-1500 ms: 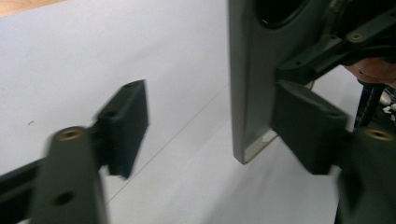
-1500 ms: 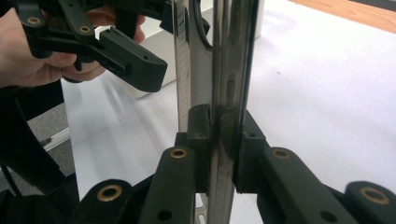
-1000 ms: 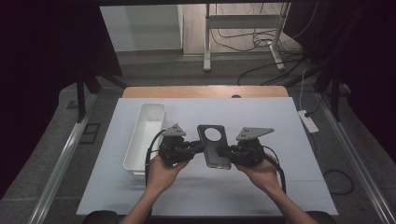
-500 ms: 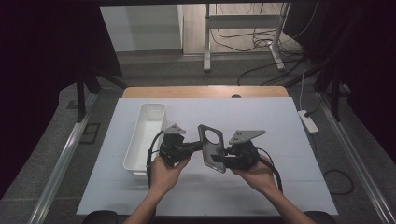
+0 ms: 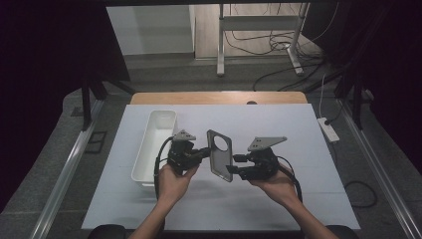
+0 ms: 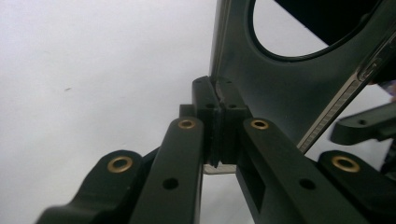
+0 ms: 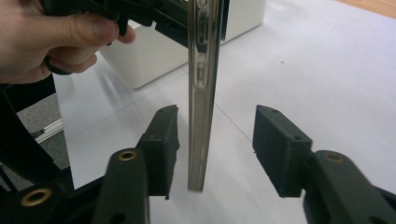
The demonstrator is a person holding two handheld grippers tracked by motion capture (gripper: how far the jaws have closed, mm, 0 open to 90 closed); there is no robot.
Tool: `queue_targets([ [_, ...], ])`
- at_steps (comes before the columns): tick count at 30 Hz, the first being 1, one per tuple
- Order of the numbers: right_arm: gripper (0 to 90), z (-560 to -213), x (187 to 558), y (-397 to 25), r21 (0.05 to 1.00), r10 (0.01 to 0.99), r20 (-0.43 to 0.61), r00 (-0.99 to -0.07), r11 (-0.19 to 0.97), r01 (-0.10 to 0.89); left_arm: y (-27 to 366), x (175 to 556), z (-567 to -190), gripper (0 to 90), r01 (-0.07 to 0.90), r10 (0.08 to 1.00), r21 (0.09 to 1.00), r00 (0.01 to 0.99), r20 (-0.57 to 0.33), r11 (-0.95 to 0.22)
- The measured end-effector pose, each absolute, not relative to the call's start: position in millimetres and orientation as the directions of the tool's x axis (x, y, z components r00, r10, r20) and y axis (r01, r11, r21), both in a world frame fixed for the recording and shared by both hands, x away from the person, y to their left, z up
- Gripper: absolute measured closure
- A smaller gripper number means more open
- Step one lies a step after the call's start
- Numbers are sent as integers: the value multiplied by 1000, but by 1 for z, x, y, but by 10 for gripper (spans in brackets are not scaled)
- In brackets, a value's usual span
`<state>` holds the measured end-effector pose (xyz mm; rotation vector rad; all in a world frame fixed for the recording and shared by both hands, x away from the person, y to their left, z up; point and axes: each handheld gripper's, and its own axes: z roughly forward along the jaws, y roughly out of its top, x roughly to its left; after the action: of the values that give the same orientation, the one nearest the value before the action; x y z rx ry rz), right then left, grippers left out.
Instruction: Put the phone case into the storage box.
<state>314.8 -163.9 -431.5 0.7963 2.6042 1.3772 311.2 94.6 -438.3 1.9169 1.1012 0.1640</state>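
A: What is seen from the high view?

B: A dark phone case (image 5: 220, 154) with a round camera cutout is held up off the white table (image 5: 298, 199), tilted on edge. The left tool (image 5: 203, 152) is met at the case's left edge, and the right tool (image 5: 236, 167) is placed at the case's lower right edge. A white bin (image 5: 155, 144) is stood on the table to the left of the case, just beyond the left tool. Each tool is carried by a hand, the left hand (image 5: 171, 180) and the right hand (image 5: 278, 185) both lying nearer the person than the case.

A: And what is shown in the left gripper view?

B: The left tool (image 6: 217, 123) is seen clenched on the case (image 6: 280, 88): its two black jaws are pressed together on the case's edge, with no gap left. The round cutout is seen above and to the right of that grip. A jaw of the other tool is visible at the far right, past the case's edge.

A: What is told by the right gripper view?

B: The right tool (image 7: 215, 144) is seen released: its jaws are spread wide, and the case (image 7: 203, 93) is hung edge-on between them, closer to the left jaw, with daylight on both sides, so it is touched by neither. The left hand (image 7: 51, 37) is seen behind the case at the upper left, and the white bin (image 7: 154, 56) is seen behind the case on the table.
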Motion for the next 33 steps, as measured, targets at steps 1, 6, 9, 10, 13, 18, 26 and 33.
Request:
queue_targets([
  [1,492,-432,315,-164,788,485,160,-860,461,407,96,312,-438,891,630,753,749,590,-290,-205],
  [6,452,-432,316,-168,771,486,167,-858,477,421,100,315,-437,891,634,762,747,581,-288,-201],
  [9,430,-432,316,-172,768,494,160,-855,482,422,103,318,-435,892,633,765,748,577,-286,-199],
  [10,409,-432,316,-174,768,499,159,-852,480,424,104,318,-435,891,633,766,748,577,-284,-199],
  [13,384,-432,315,-179,770,511,141,-848,481,418,106,320,-433,891,633,768,748,575,-282,-199],
  [18,331,-432,314,-187,769,525,134,-841,479,422,109,323,-429,891,632,774,747,572,-271,-205],
  [26,265,-436,311,-204,760,550,132,-825,478,440,117,330,-423,892,633,780,747,566,-267,-203],
  [33,230,-437,308,-218,759,576,121,-809,471,449,124,336,-416,891,632,783,747,564,-262,-205],
])
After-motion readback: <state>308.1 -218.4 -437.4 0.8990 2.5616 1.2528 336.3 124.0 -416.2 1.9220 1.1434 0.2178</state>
